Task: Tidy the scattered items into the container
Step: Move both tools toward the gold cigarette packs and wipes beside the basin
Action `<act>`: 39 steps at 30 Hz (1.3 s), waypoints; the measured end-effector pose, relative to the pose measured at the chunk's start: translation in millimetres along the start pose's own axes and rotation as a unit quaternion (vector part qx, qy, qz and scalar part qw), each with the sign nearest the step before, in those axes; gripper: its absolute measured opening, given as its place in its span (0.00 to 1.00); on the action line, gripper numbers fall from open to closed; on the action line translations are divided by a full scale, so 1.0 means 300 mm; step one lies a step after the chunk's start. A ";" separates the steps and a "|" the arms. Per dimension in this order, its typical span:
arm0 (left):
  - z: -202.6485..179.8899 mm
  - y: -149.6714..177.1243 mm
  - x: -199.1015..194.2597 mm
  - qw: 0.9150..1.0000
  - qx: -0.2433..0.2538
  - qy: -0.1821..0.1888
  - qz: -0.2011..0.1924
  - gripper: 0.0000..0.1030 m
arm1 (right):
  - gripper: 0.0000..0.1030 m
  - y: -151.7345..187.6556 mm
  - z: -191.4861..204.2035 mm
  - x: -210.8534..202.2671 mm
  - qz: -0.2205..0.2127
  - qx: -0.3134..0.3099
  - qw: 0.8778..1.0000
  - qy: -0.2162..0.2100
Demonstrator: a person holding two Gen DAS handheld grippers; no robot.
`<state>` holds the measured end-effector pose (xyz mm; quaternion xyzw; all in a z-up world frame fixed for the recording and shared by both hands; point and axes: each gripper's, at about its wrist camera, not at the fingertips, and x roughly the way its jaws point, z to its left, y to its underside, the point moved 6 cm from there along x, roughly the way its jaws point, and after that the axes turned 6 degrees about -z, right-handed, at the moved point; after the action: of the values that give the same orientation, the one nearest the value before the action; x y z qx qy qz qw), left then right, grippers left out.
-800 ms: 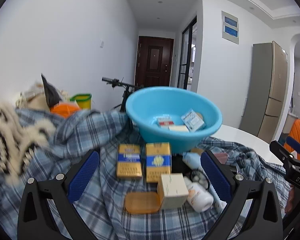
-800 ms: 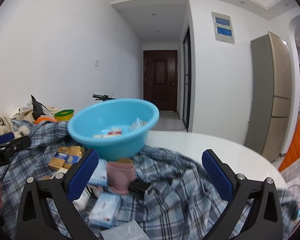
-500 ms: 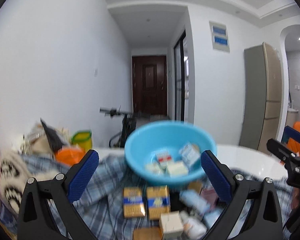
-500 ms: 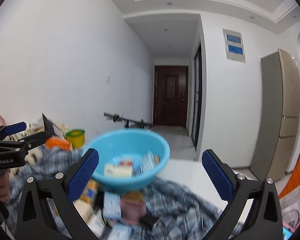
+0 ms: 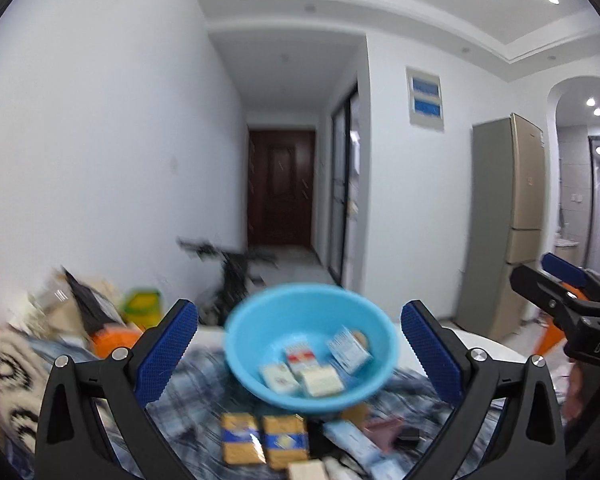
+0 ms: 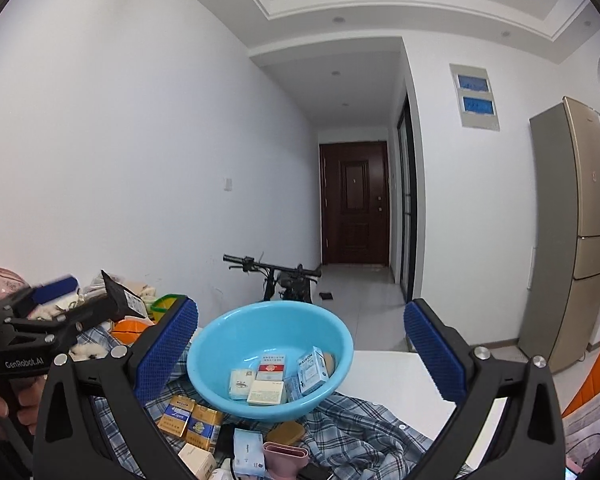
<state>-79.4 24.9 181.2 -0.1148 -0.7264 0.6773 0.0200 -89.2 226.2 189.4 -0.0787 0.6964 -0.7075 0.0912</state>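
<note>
Both your grippers are spread wide and hold nothing: the left gripper and right gripper each frame the blue basin at lower centre, which already holds several small cartons. The two yellow cigarette packs lie side by side on the plaid shirt just below the basin. They look light, stiff-sided and crushable, so pinch one across its narrow sides, gently; the soft cloth beneath may bunch.
</note>
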 end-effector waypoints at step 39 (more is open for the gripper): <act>0.124 0.336 0.533 0.948 -0.014 -0.018 0.317 1.00 | 1.00 0.358 0.014 0.581 0.377 0.014 0.922 -0.084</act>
<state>-227.6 25.0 58.5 -0.3270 -0.6621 0.6407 -0.2102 -255.5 179.1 79.3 0.1323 0.6546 -0.6211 0.4102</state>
